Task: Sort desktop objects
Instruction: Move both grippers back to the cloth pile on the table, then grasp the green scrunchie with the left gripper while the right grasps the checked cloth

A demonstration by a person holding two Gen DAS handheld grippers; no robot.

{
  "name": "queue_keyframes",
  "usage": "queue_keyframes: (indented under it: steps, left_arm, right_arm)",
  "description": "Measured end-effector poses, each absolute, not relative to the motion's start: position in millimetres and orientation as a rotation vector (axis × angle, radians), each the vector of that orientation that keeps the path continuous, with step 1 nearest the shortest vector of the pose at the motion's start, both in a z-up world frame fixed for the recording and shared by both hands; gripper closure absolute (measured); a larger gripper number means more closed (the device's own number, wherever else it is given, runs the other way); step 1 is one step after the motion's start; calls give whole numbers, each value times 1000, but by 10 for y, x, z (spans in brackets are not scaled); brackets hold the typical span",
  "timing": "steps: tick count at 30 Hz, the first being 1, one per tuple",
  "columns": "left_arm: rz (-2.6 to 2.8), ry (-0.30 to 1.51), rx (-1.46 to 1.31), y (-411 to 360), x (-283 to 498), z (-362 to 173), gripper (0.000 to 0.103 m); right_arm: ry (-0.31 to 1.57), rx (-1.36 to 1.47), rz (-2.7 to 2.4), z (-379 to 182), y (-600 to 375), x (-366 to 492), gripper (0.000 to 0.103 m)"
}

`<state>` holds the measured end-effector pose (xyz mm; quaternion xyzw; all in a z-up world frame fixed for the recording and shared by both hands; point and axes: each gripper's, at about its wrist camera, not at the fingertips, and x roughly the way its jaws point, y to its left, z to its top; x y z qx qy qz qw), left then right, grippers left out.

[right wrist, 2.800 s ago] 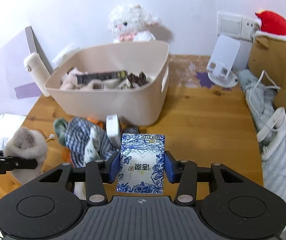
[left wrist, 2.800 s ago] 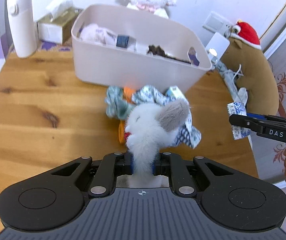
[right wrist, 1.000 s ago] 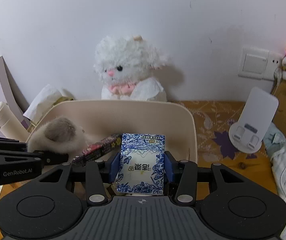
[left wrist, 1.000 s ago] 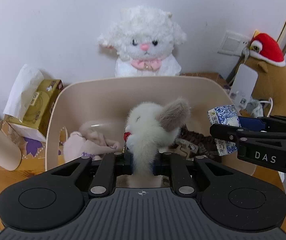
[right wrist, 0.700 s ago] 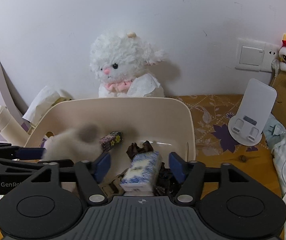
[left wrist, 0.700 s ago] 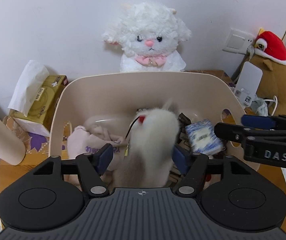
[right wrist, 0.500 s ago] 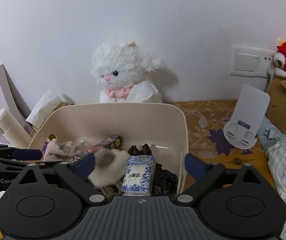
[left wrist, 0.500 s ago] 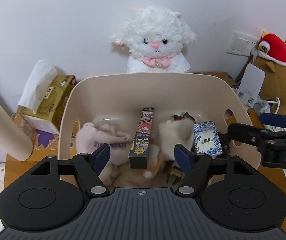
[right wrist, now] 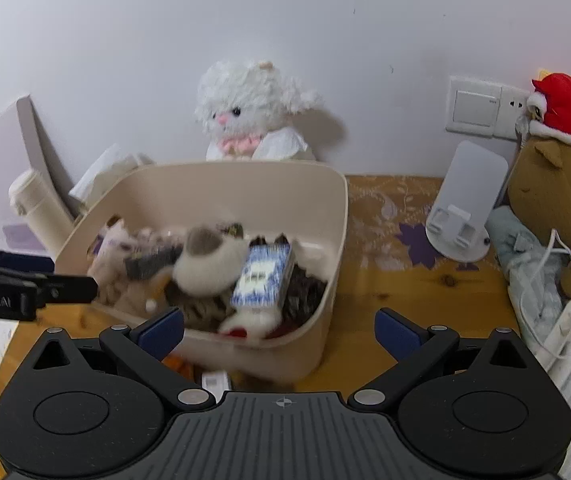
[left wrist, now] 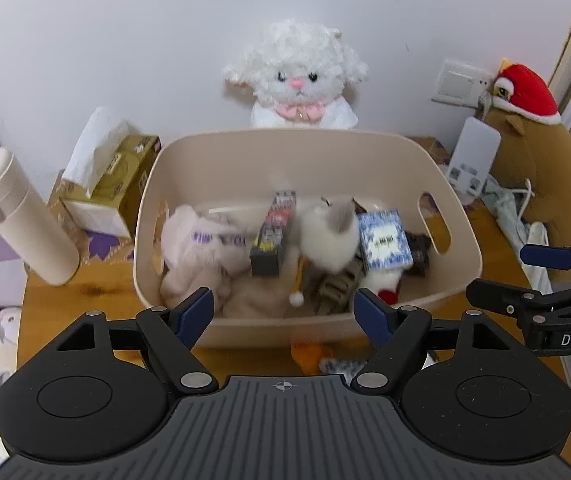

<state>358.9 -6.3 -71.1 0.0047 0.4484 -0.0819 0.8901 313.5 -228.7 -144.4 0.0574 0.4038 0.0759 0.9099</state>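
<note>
A beige bin [left wrist: 145, 220] [right wrist: 337, 240] stands on the wooden table, filled with several things. A fluffy white and grey toy [left wrist: 327, 236] [right wrist: 209, 264] lies inside it. Leaning against that toy is a blue and white packet [left wrist: 383, 240] [right wrist: 263, 276]. My left gripper [left wrist: 283, 310] [right wrist: 73, 274] hovers over the bin's near wall, its jaws opening with nothing between them. My right gripper [right wrist: 279, 328] [left wrist: 497, 272] is open and empty by the bin's near right corner.
A white lamb plush [left wrist: 297, 80] sits behind the bin. To the left stand a tissue box [left wrist: 113, 188] and a white bottle [left wrist: 21, 220]. A phone stand [right wrist: 465, 200], a brown plush [right wrist: 557, 208] and cloth with cables [right wrist: 533, 272] crowd the right. Small items [left wrist: 305, 354] lie before the bin.
Both grippers opened above the bin. The furry toy fell from the left one and the packet from the right one. Both grippers have since drawn back toward the bin's near side.
</note>
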Motion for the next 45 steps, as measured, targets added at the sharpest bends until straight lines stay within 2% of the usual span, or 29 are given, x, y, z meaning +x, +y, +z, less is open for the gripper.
queue_keyframes:
  steps: [18,25,34,38,42,45]
  left_arm:
    - [-114,1142,-41,28,3245,-1341,25]
    - [-112,1177,-58,27,3285,-1510,25]
    - [-123,1193,-98,60,3401,-1641,25]
    - [-144,1192,-114,68,3456,-1689,27]
    - [-180,1201,-131,56,3502,-1738,43]
    - [-195,1202,-133,47,3516,-1763,49]
  right_arm:
    - [910,71,293,-1878,-1971,2469,0]
    - [914,-21,340,-1993,-1750,2462,0]
    - [989,16,317,-2205,-1679,2631,0]
    - [1025,64,314,-2295,-1690,2696,12]
    - [1049,110,316,-2353,-1700,2734,21]
    - [1051,127,324,-2364,-1709,2740,26]
